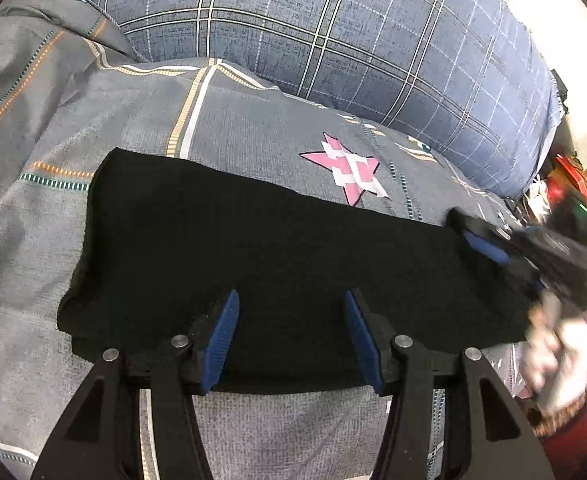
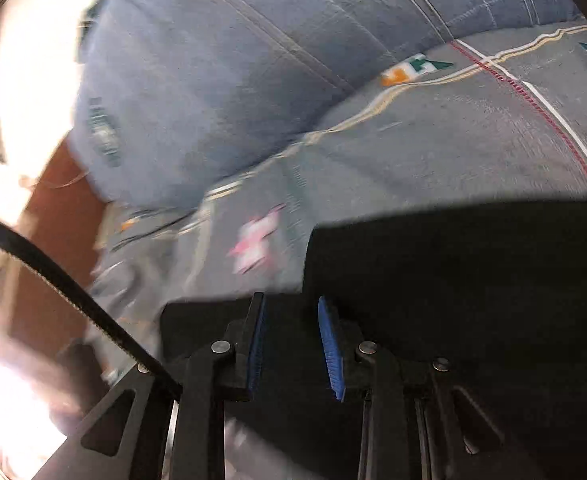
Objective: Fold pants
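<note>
Pants (image 1: 277,256): 1, black, folded into flat rectangle, lay on bed (image 1: 253,124) near its front edge. Bedcover grey, striped, with 1 pink star print (image 1: 351,172) just beyond pants. Pillow (image 1: 333,40): 1, blue plaid, along far edge of bed. Left tongs (image 1: 291,308): 1, jaws apart, over near edge of pants, nothing clamped. Right tongs (image 2: 291,312): 1, blurred, jaws narrowly apart over right end of pants, nothing visibly between pads. Hand (image 1: 549,344): 1, blurred, behind right tongs.

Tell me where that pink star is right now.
In the left wrist view the pink star is printed on the grey bedsheet, just beyond the black pants.
</note>
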`<control>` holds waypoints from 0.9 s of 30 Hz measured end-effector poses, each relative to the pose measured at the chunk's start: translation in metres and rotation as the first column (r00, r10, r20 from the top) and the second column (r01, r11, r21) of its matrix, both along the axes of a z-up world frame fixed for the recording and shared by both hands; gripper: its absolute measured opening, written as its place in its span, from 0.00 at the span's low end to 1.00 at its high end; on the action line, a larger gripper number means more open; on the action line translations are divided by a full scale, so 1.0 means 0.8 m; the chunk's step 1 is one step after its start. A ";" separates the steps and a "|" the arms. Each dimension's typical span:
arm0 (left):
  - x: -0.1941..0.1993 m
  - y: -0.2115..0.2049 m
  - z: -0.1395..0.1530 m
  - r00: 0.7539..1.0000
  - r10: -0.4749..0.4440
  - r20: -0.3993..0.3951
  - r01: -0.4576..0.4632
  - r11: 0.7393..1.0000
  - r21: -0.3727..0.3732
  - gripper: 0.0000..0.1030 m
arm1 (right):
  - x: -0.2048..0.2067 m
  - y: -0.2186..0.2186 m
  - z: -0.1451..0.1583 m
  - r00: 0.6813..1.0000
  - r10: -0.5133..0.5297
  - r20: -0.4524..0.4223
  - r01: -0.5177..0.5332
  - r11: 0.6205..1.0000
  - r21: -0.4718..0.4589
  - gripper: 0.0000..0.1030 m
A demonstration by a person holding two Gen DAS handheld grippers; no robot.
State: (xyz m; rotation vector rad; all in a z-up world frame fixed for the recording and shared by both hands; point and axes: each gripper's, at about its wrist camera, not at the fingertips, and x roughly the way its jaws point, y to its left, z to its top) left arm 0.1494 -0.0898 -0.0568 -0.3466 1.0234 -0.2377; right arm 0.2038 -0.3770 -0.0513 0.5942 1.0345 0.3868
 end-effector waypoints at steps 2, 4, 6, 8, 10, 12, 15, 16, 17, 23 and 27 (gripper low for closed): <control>-0.004 -0.001 -0.001 1.000 -0.010 0.020 0.010 1.000 0.000 0.52 | 0.029 -0.010 -0.012 0.998 -0.061 0.012 0.062 0.997 -0.049 0.25; -0.008 -0.001 -0.002 0.999 -0.020 0.038 0.020 1.000 -0.005 0.53 | 0.044 -0.021 -0.014 0.994 -0.109 0.008 0.109 0.994 -0.030 0.25; -0.008 0.003 -0.003 0.998 -0.028 0.050 0.030 0.999 -0.033 0.54 | 0.047 -0.026 -0.004 0.992 -0.128 0.020 0.129 0.990 -0.056 0.29; -0.008 0.013 -0.002 0.999 -0.033 0.044 0.037 0.995 -0.095 0.54 | 0.051 -0.024 0.008 0.992 -0.109 0.057 0.114 0.990 -0.079 0.33; -0.004 0.023 0.004 0.998 -0.046 0.035 0.051 0.987 -0.155 0.54 | 0.055 -0.023 0.020 0.992 -0.089 0.084 0.096 0.992 -0.084 0.36; 0.002 0.031 0.018 0.997 -0.053 0.048 0.061 0.984 -0.166 0.54 | 0.064 -0.021 0.036 0.994 -0.053 0.098 0.061 0.995 -0.084 0.39; 0.025 0.044 0.036 0.999 -0.029 0.031 0.033 0.993 -0.114 0.54 | 0.077 -0.012 0.060 0.993 0.017 0.115 0.001 0.988 -0.153 0.39; 0.033 0.050 0.040 1.000 -0.018 0.019 0.020 0.993 -0.112 0.54 | 0.081 -0.008 0.065 0.993 0.030 0.115 -0.011 0.987 -0.163 0.40; 0.040 0.056 0.044 1.000 0.000 0.008 0.001 0.994 -0.110 0.54 | 0.084 -0.005 0.068 0.992 0.042 0.116 -0.023 0.987 -0.158 0.40; 0.031 0.088 0.059 0.992 0.113 0.052 -0.108 0.989 -0.098 0.54 | 0.045 0.019 0.089 0.977 0.081 0.195 -0.053 0.988 -0.147 0.46; 0.010 0.118 0.045 0.979 0.189 0.076 -0.178 0.975 -0.134 0.54 | -0.002 0.040 0.084 0.968 0.120 0.222 -0.105 0.991 -0.080 0.50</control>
